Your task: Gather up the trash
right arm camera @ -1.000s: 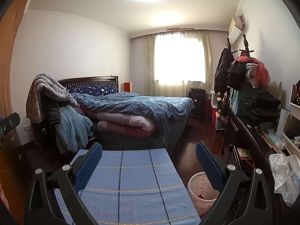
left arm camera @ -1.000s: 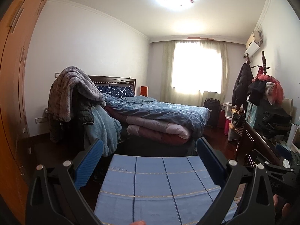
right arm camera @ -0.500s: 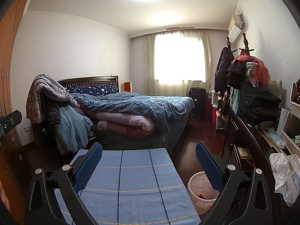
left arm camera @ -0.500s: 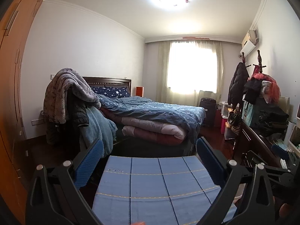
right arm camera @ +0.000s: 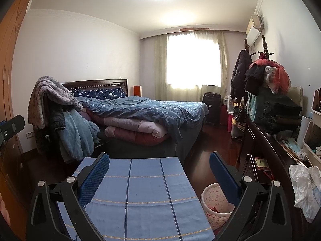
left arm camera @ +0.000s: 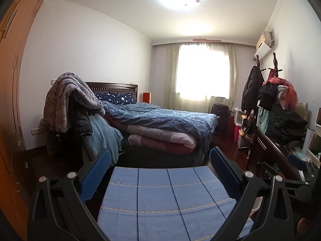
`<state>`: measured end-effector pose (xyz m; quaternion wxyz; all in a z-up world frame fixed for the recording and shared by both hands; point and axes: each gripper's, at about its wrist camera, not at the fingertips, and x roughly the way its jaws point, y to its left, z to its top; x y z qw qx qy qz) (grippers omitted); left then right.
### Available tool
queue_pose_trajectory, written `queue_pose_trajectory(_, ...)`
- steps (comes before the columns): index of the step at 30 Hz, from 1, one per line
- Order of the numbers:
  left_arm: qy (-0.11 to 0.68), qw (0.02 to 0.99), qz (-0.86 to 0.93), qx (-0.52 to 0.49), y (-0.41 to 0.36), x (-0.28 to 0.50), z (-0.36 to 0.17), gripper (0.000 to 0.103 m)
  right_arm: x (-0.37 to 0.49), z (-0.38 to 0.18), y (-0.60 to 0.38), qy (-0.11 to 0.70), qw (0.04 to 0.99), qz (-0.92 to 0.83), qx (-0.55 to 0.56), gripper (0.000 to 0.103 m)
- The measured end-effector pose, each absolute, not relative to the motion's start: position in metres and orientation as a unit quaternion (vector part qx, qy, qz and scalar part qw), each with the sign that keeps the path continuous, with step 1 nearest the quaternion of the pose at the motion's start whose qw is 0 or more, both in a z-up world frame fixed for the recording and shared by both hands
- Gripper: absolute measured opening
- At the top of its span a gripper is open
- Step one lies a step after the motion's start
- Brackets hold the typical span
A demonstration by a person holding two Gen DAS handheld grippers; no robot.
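My left gripper (left arm camera: 159, 167) is open and empty, held over a table covered by a blue checked cloth (left arm camera: 160, 200). My right gripper (right arm camera: 159, 168) is open and empty over the same cloth (right arm camera: 140, 190). A small waste bin (right arm camera: 213, 202) with a spotted liner stands on the floor right of the table, below my right finger. A crumpled white plastic bag (right arm camera: 305, 188) lies on the dark dresser at the right edge. No trash shows on the cloth.
A bed (left arm camera: 160, 124) with blue bedding stands beyond the table. A chair draped with blankets (left arm camera: 70, 108) stands at its left. A wooden wardrobe (left arm camera: 12, 100) lines the left side. A cluttered dresser (right arm camera: 266, 152) and a coat rack (right arm camera: 264, 74) run along the right wall.
Both views have drifted only slightly. The left view has shifted a little, so the room sits slightly further left. Both grippers stay open.
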<state>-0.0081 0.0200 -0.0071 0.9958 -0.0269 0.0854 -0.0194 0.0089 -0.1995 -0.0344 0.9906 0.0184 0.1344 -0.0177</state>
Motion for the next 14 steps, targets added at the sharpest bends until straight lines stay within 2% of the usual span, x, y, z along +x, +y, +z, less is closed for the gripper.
queue_pose_trajectory(5,0.071,0.997,-0.002,-0.014,0.016,-0.01,-0.009,0.1,0.01,-0.038,-0.2,0.138,0.99,-0.017,0.016,0.099)
queue_pose_trajectory(14,0.103,0.993,-0.025,-0.046,0.03,0.005,-0.018,0.099,0.019,-0.05,-0.198,0.16,0.987,-0.015,0.011,0.099)
